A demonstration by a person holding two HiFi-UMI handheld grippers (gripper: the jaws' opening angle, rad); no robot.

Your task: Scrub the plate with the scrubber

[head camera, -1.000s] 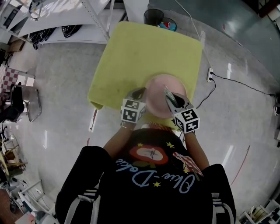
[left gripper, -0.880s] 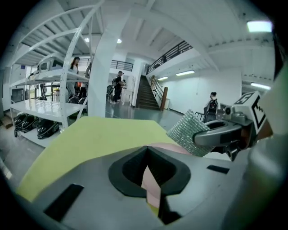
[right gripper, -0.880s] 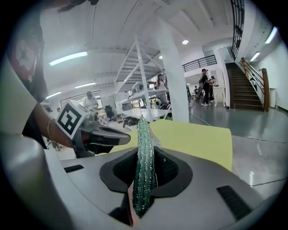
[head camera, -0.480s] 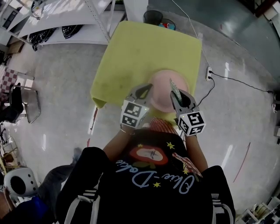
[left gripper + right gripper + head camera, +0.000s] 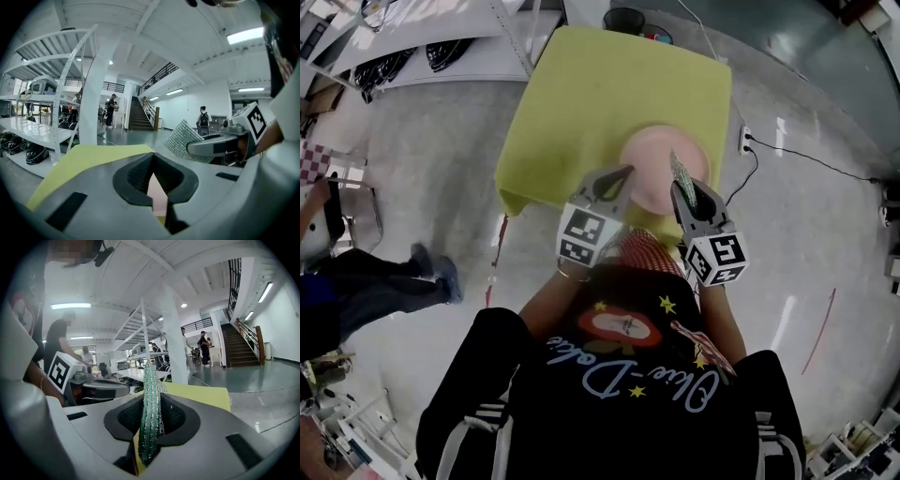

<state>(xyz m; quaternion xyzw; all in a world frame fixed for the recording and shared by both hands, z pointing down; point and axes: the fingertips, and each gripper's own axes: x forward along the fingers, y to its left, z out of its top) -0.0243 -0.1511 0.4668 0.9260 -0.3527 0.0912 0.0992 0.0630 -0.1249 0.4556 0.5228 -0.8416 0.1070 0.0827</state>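
Plate (image 5: 652,161): flat on the surface (image 5: 581,103), by its near right corner; probably rigid and slick, best steadied at the rim.
Scrubber (image 5: 151,413): thin, soft, light; pinched edge-on by right hand-held gripper (image 5: 149,380).
Left hand-held gripper (image 5: 153,158): clenched, empty.

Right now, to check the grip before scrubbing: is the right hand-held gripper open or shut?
Shut on the green scrubber, which stands on edge, pinched between the dark pads of the right hand-held gripper.

Large workshop hall, white metal shelving (image 5: 33,129), staircase (image 5: 246,345), polished concrete floor (image 5: 422,169), strip lights (image 5: 243,35)
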